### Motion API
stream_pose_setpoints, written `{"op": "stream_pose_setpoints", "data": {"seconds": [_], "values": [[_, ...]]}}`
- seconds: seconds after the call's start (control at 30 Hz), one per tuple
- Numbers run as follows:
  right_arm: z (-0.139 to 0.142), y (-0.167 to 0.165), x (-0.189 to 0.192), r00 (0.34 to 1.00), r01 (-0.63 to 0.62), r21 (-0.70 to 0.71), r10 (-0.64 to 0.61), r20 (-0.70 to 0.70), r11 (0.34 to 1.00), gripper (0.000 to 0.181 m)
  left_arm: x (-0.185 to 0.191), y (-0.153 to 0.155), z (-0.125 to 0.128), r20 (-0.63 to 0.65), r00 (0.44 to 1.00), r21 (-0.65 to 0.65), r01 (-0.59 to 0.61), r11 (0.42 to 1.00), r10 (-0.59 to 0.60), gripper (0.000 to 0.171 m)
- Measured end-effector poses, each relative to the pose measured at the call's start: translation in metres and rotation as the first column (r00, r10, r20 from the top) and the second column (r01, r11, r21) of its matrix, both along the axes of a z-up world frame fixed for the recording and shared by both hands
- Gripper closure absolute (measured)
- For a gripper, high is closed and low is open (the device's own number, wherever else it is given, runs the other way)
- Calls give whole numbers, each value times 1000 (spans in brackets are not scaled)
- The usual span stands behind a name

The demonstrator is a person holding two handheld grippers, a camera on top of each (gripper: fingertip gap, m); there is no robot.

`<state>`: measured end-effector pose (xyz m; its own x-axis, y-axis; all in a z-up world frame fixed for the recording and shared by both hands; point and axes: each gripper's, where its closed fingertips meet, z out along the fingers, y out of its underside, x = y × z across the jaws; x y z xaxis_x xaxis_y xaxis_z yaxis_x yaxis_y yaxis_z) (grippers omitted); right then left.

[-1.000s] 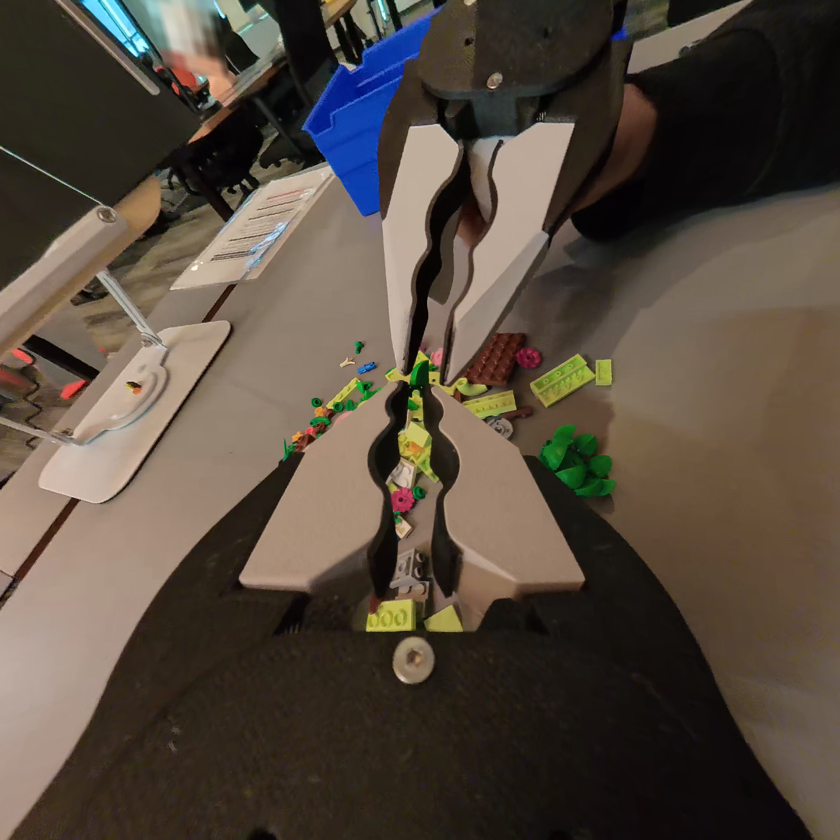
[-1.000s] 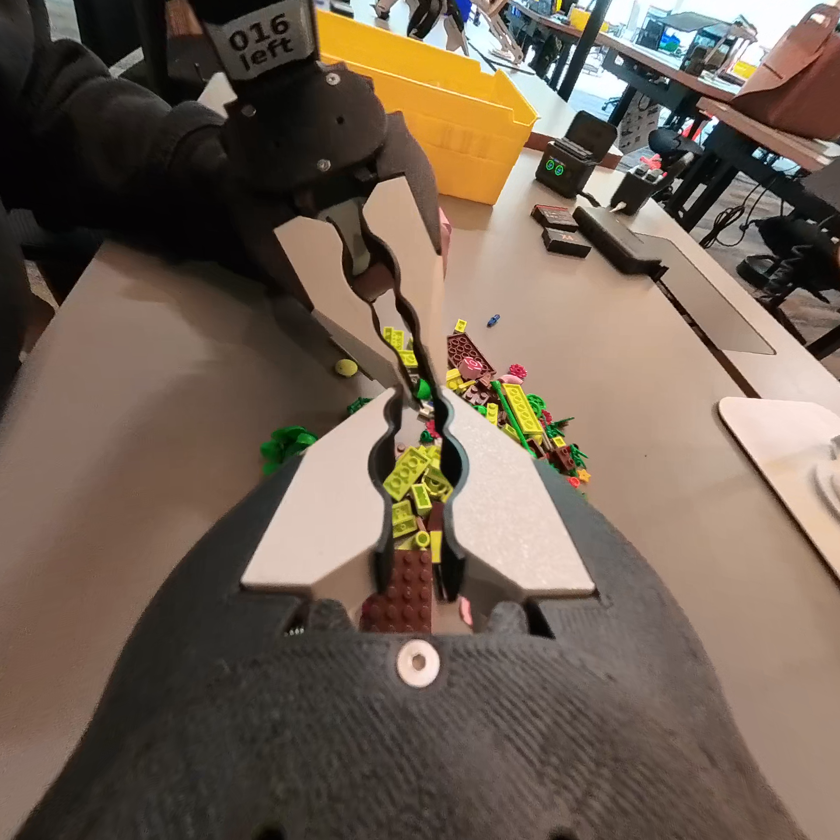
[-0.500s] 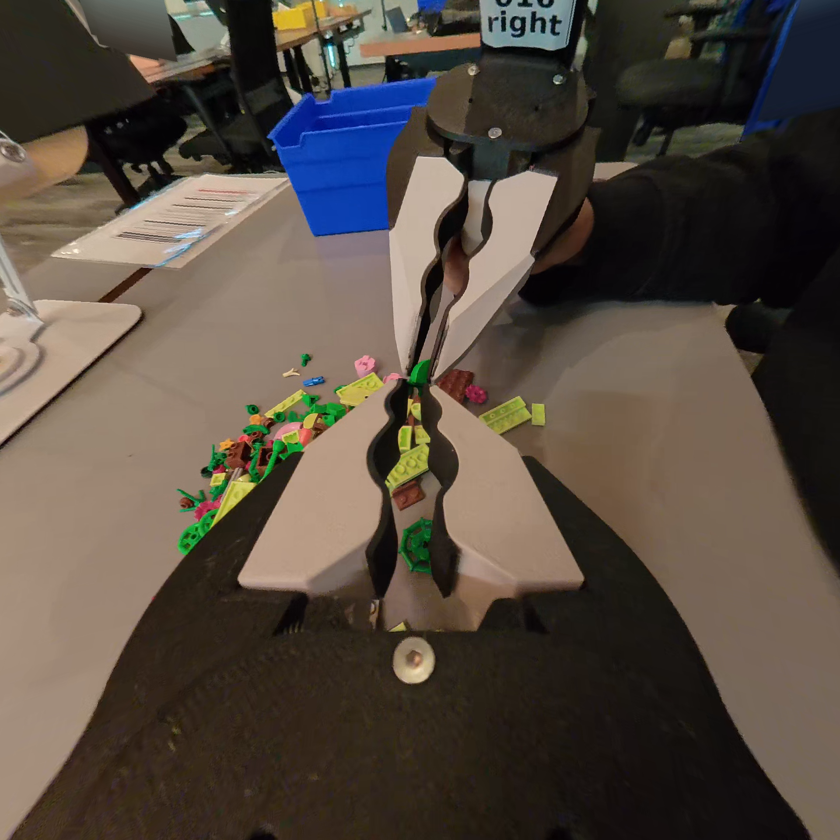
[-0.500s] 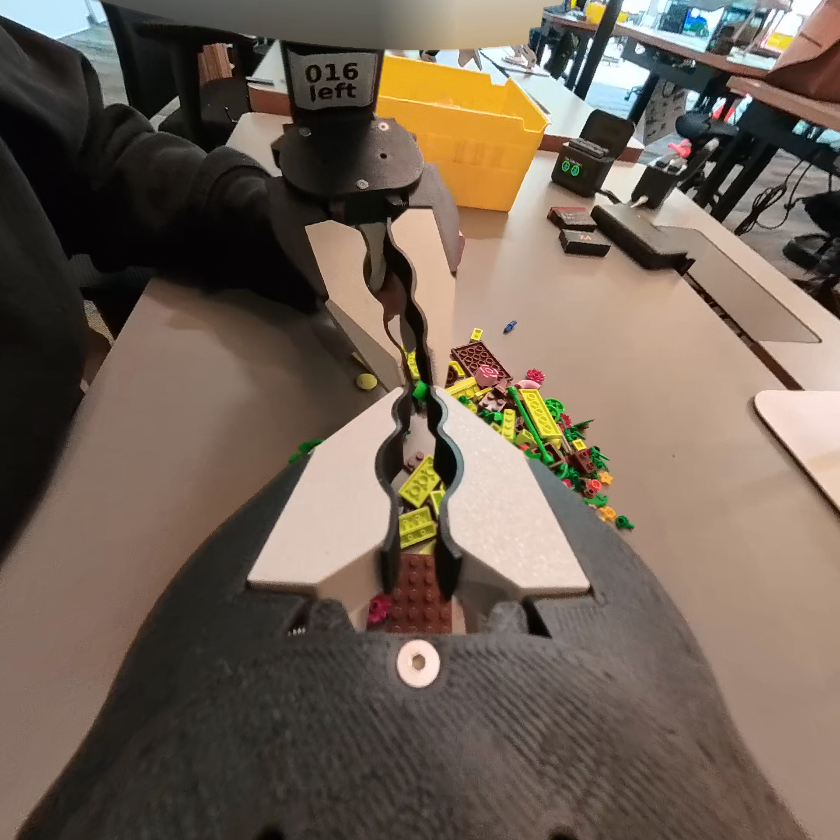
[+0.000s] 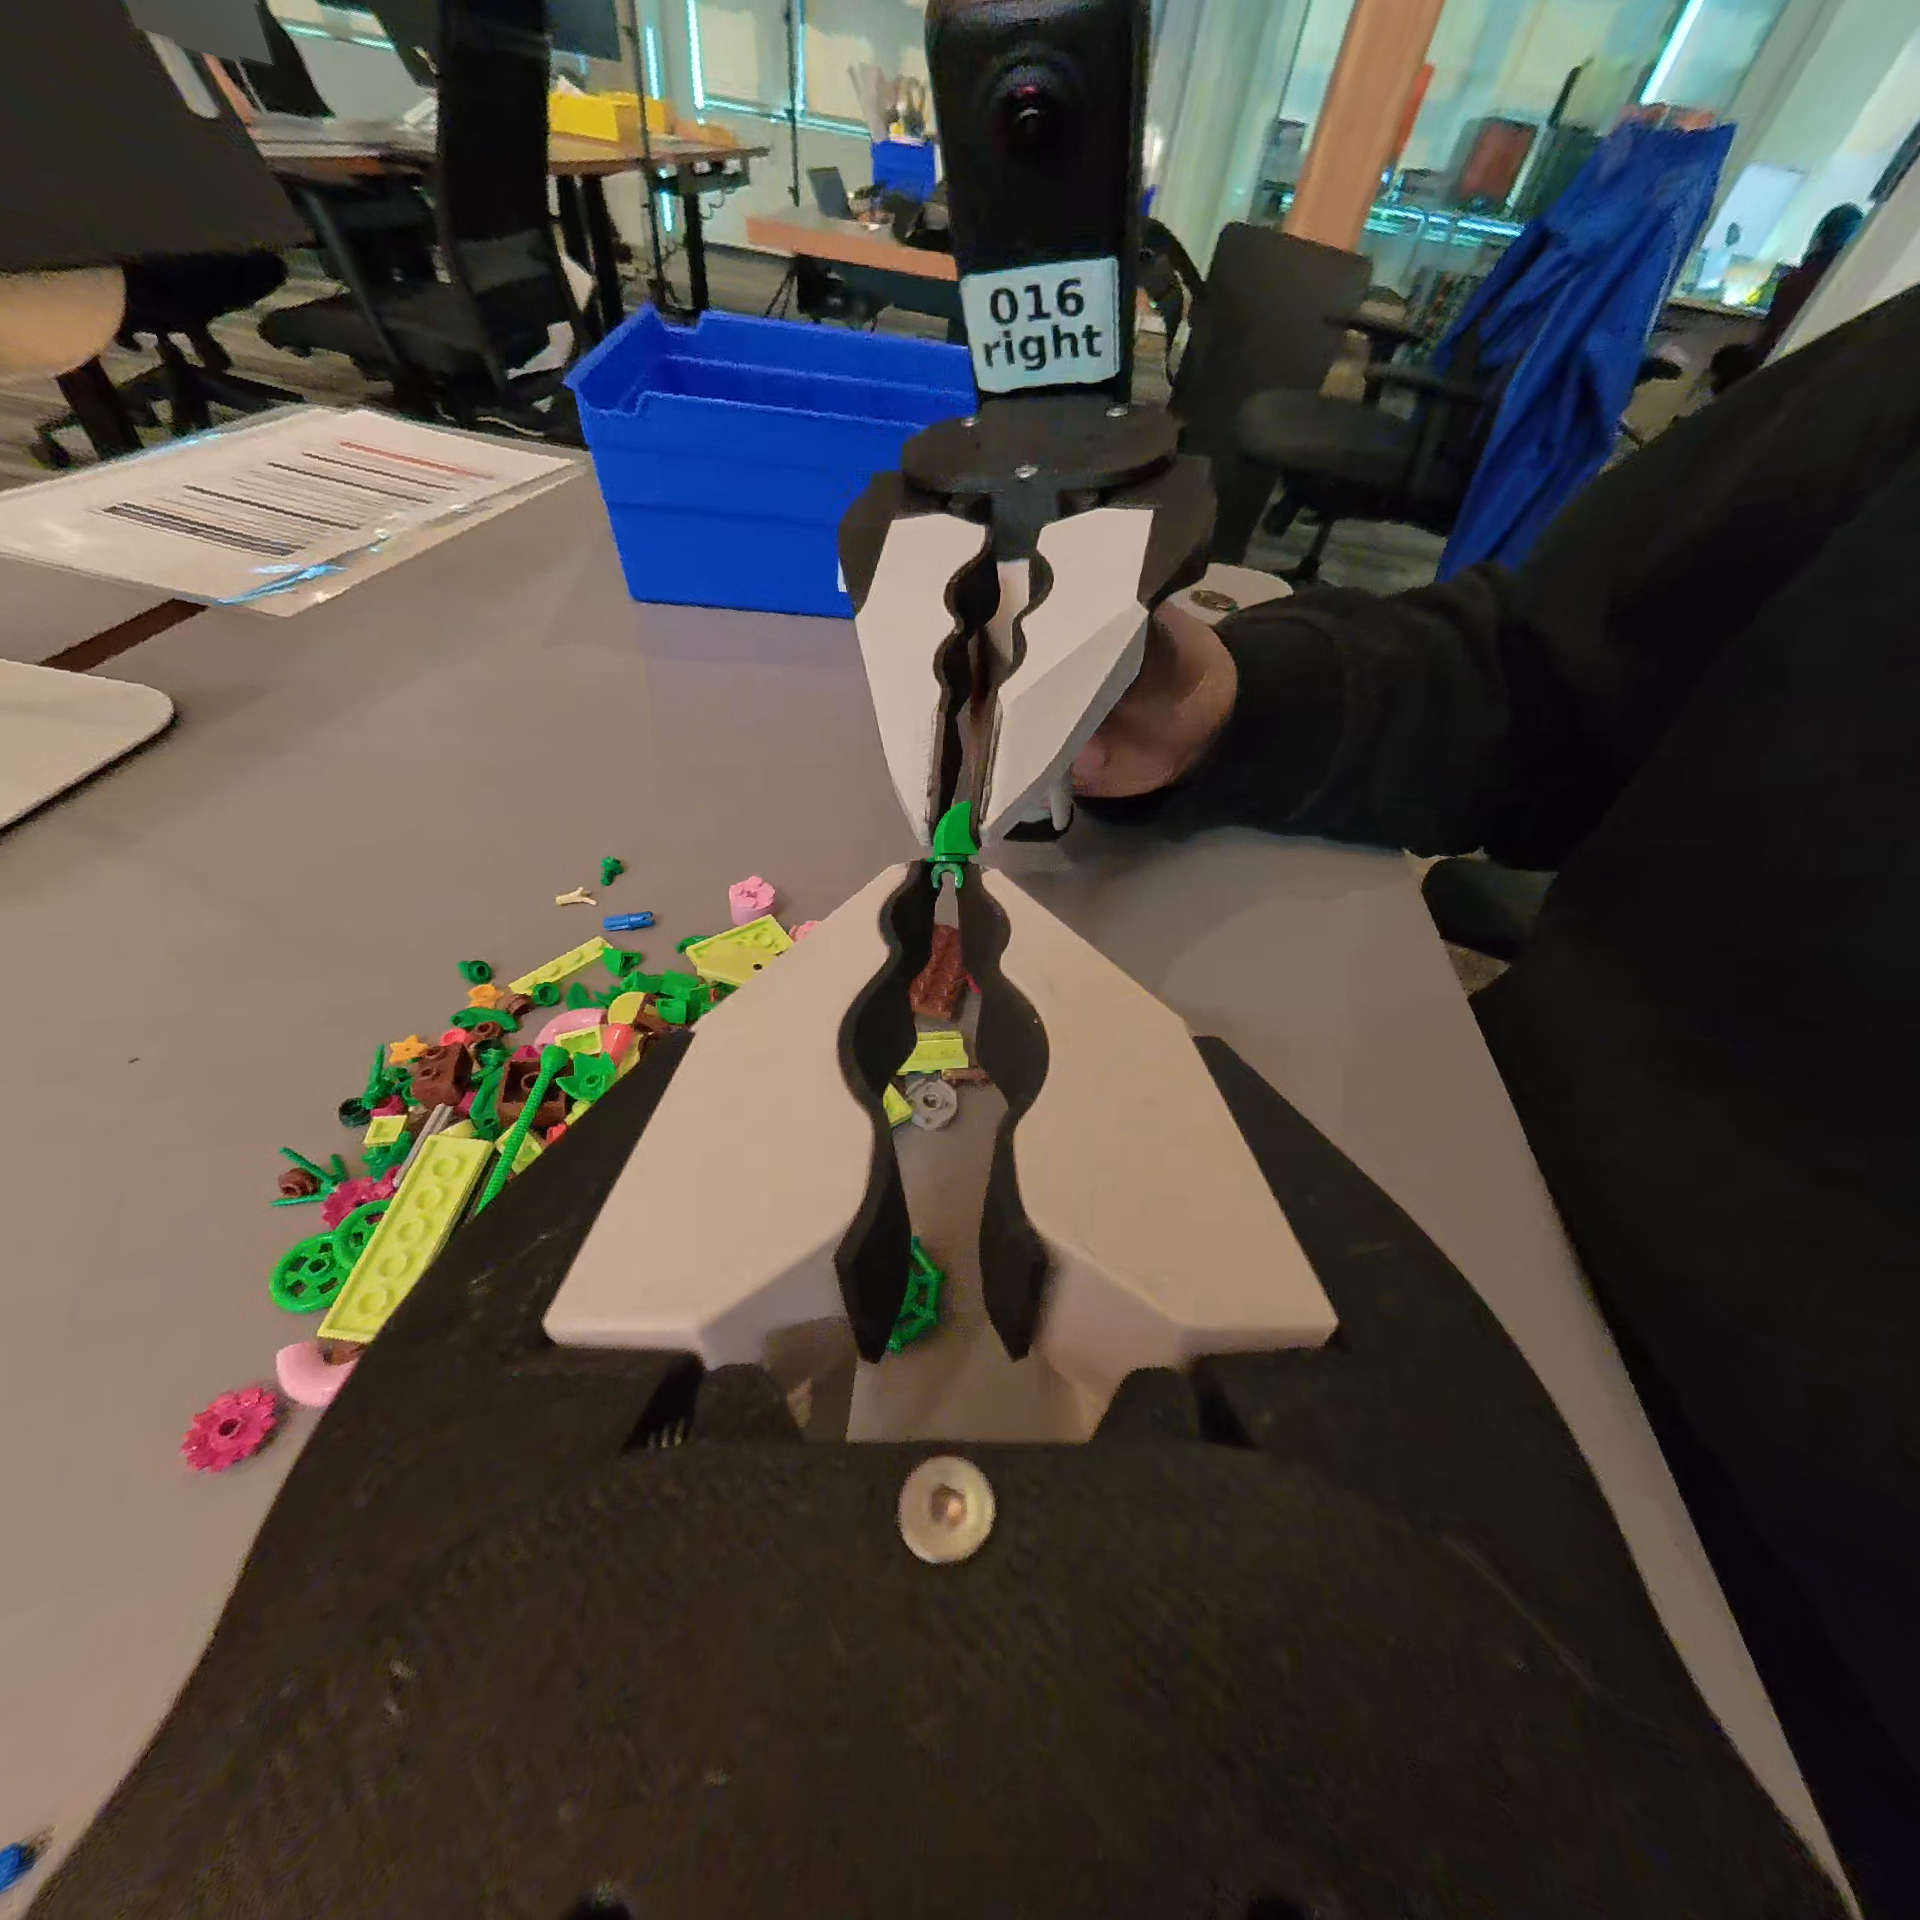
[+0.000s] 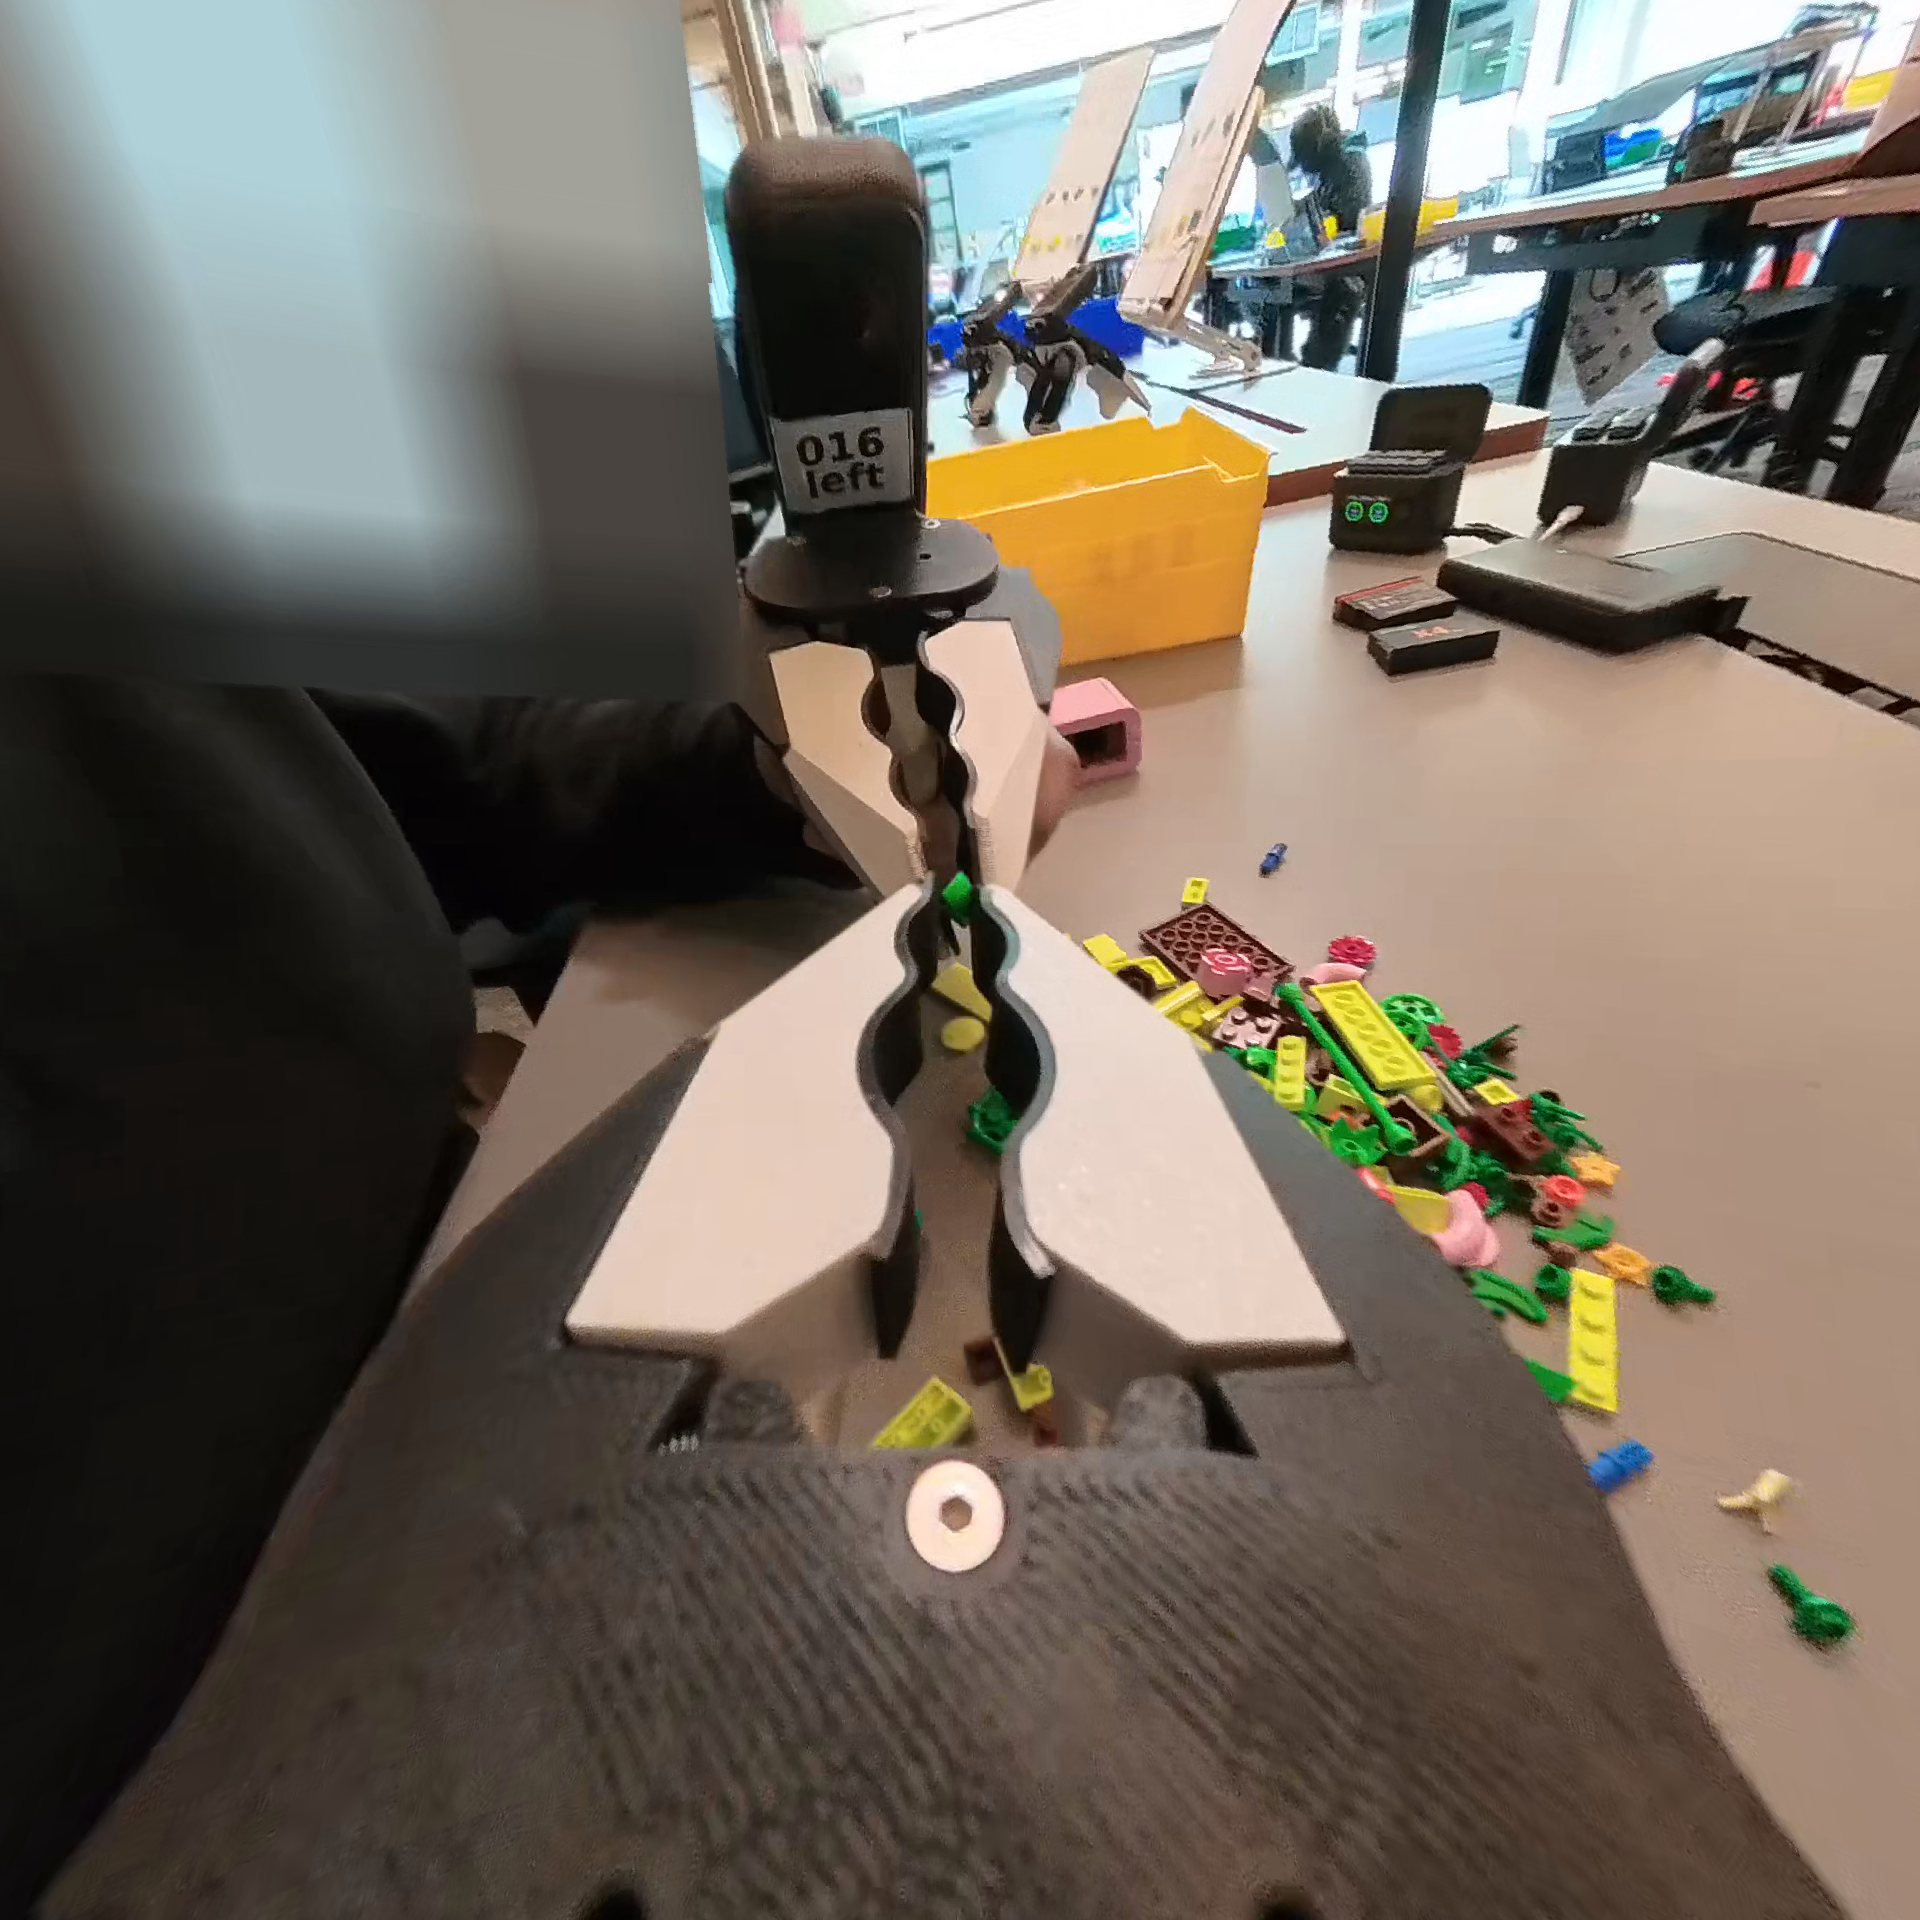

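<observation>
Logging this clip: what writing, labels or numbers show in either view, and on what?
Wording withheld; carriers only.
White paper sticker on the black camera above the right claw: legible.
Second white sticker, above the left claw: legible.
Laminated printed sheet: blurred.
Small flat black boxes: too small.
Small green plastic piece, pinched by both claws: unmarked.
</observation>
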<state>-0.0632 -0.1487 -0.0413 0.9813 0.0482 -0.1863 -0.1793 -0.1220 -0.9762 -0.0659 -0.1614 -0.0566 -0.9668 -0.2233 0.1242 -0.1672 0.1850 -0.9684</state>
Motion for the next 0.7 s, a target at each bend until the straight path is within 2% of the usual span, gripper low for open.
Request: {"op": "stream_pose_setpoints", "data": {"seconds": [0.1,0.2,0.23,0.27,0.3,0.33,0.37,0.47,0.5,0.57,0.7], "values": [[5,1,0,1000,7,37,-5,-29,999,179,-1,1,5,-34,999,-31,12,999,-13,168],[10,2,2,998,57,50,-58,21,997,180,0,3,8,-105,994,-68,21,997,-28,168],[18,-2,8,993,107,99,-111,30,989,181,4,7,-6,-115,993,3,7,1000,-7,169],[40,-17,22,981,187,217,-193,10,958,181,12,11,-25,-89,996,98,-23,995,32,169],[58,-36,34,970,240,296,-243,-24,925,181,13,10,-23,-108,994,49,-28,998,33,169],[66,-49,42,960,271,317,-279,-20,909,181,10,6,-10,-195,981,-66,-1,998,-12,169],[64,-53,47,946,303,295,-323,20,906,181,10,4,-4,-226,974,-103,0,995,-24,169],[38,-30,37,949,273,180,-295,111,945,181,14,2,-20,-118,992,29,-36,999,39,169],[31,-20,31,959,238,155,-257,121,959,181,10,0,-19,-125,992,13,-25,1000,26,169],[19,-6,22,978,177,107,-187,96,978,168,8,-2,-12,-126,992,-32,-26,999,22,169],[4,2,17,991,132,83,-134,19,988,163,12,2,6,-98,994,-124,-63,990,51,169]]}}
